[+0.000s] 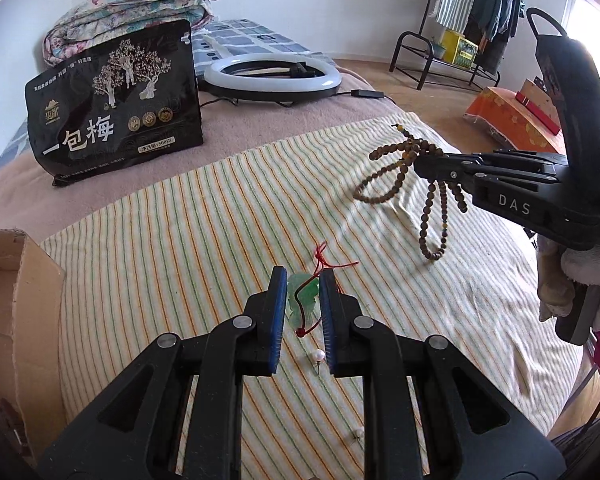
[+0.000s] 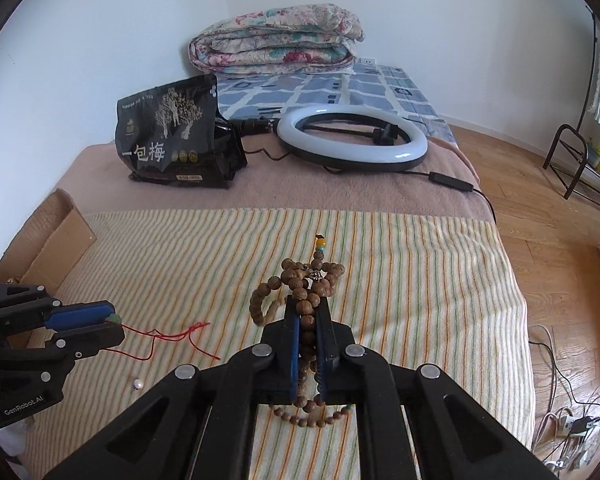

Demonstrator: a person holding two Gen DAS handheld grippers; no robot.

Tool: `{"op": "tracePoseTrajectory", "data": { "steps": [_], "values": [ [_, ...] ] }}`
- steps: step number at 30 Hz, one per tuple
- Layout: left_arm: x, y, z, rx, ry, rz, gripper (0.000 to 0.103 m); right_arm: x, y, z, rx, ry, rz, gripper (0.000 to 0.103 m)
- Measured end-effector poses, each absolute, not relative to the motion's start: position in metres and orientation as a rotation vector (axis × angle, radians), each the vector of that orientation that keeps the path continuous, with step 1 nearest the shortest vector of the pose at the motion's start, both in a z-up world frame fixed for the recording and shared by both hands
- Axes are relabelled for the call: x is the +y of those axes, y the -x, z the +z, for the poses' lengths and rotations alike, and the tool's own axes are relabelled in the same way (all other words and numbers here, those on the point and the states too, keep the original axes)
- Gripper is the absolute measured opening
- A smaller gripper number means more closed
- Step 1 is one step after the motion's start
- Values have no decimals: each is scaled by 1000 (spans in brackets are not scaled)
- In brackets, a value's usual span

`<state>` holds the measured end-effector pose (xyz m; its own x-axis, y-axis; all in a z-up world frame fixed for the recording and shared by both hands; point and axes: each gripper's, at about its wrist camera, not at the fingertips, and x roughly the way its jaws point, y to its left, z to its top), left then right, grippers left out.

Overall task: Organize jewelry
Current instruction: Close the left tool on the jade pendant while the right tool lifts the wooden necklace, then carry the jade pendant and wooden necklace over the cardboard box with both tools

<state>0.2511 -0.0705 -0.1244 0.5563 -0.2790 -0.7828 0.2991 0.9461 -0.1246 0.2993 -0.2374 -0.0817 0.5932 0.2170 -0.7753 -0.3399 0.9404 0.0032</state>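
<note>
Both tongs held jewelry above the striped cloth on the bed.

The left tongs (image 1: 303, 300) were clamped narrowly on a pale green pendant (image 1: 302, 300), its red cord (image 2: 168, 336) trailing out toward the striped cloth (image 1: 220, 208). The right tongs (image 2: 308, 320) were closed tight on a string of brown wooden beads (image 2: 306, 280), whose loops hung below the pads and bunched above them, with a yellow and a teal bead at the top end. A small pearl pin (image 1: 319, 357) lay on the cloth just beneath the left tongs. A cardboard box (image 1: 16, 280) stood at the cloth's left edge. Farther back on the bed sat a black snack bag (image 1: 116, 100) and a ring light (image 1: 272, 76).
</note>
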Motion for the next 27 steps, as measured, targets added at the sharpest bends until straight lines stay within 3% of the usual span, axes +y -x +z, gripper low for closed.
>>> {"op": "tracePoseTrajectory", "data": {
  "steps": [27],
  "values": [
    [6,-183,-12,745,26,-284,15,-193,-233,42,710,161,398,4]
  ]
}}
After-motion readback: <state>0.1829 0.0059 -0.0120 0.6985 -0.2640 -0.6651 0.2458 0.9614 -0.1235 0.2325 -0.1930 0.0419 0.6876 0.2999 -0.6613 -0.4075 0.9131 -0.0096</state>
